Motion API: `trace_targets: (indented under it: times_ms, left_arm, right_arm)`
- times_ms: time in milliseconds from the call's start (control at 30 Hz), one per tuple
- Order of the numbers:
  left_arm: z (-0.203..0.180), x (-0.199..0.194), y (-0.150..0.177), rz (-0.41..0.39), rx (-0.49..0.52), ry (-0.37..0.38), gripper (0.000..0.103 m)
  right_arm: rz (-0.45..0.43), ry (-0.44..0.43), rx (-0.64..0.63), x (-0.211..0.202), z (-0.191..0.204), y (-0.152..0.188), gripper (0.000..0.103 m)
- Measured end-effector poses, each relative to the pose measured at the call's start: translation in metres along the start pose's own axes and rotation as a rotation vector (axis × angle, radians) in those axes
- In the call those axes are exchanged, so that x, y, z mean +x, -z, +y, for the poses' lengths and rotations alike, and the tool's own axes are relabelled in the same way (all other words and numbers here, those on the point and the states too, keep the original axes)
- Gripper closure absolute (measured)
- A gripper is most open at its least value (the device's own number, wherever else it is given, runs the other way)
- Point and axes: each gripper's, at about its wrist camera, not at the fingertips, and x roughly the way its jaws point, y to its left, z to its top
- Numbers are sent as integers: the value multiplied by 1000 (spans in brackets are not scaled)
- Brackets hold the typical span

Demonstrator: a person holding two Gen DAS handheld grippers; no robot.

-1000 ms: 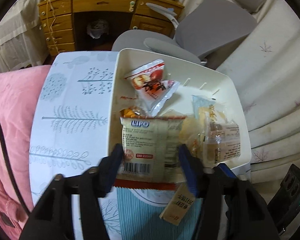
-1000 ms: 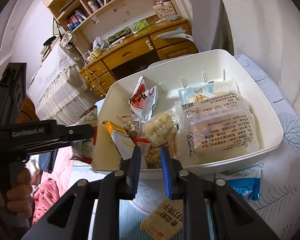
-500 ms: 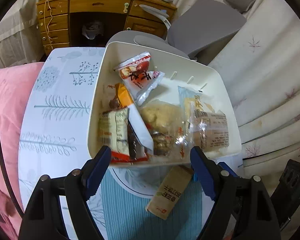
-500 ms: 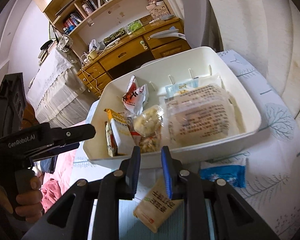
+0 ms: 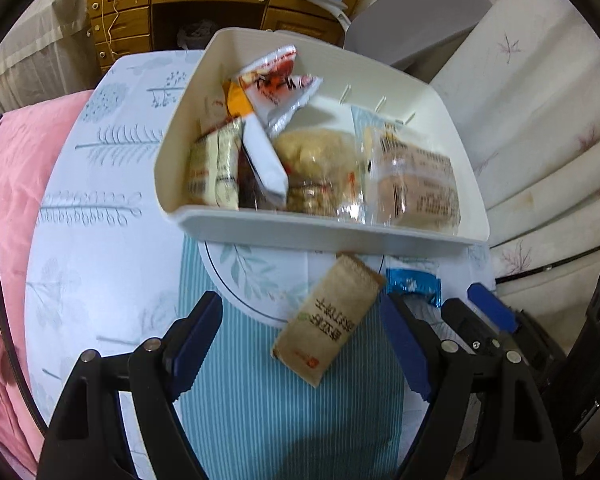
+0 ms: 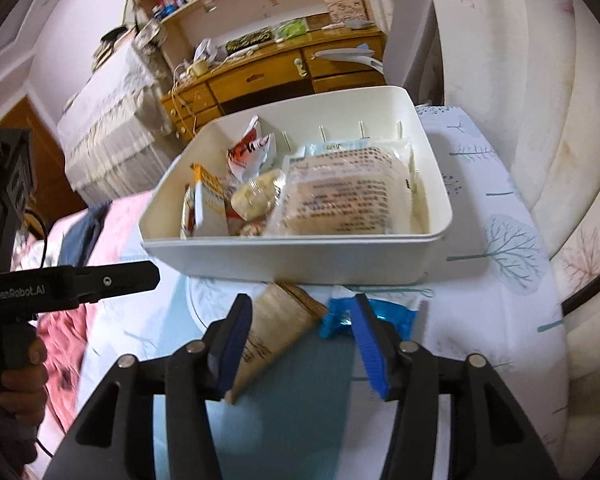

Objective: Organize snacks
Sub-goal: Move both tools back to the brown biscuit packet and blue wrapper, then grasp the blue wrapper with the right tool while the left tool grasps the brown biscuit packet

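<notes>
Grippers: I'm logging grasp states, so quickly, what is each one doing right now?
Left gripper: open, holding nothing.
Right gripper: jaws opening over the tan snack packet, gripping nothing.

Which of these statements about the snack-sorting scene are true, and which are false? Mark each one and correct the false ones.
1. The white bin holds several snack packets. True.
2. The tan packet lies inside the bin. False: it lies on the tablecloth before the bin.
3. The left gripper holds nothing. True.
4. The blue packet is clamped in the right gripper. False: its opening jaws grip nothing.
</notes>
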Motion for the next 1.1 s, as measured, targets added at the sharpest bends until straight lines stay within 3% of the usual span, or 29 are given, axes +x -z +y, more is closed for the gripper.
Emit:
trace_targets:
  times_ms: [67, 233, 500, 600, 1100]
  left_arm:
    - [-5, 5, 5, 5, 4, -15, 23]
    - [-15, 23, 15, 34, -6, -43, 23]
    - [-28, 55, 25, 82, 4, -99, 21]
    - [-35, 66, 26, 95, 26, -122, 12]
    - [-56, 113, 18, 172, 77, -239, 11]
  right_arm:
    - [5, 9, -31, 0, -4, 3, 40]
    - [10, 15, -146, 9, -10, 10, 33]
    - [22, 26, -314, 34, -21, 21, 33]
    - [16, 23, -366, 41, -26, 23, 33]
    - [45, -40, -478, 72, -44, 24, 33]
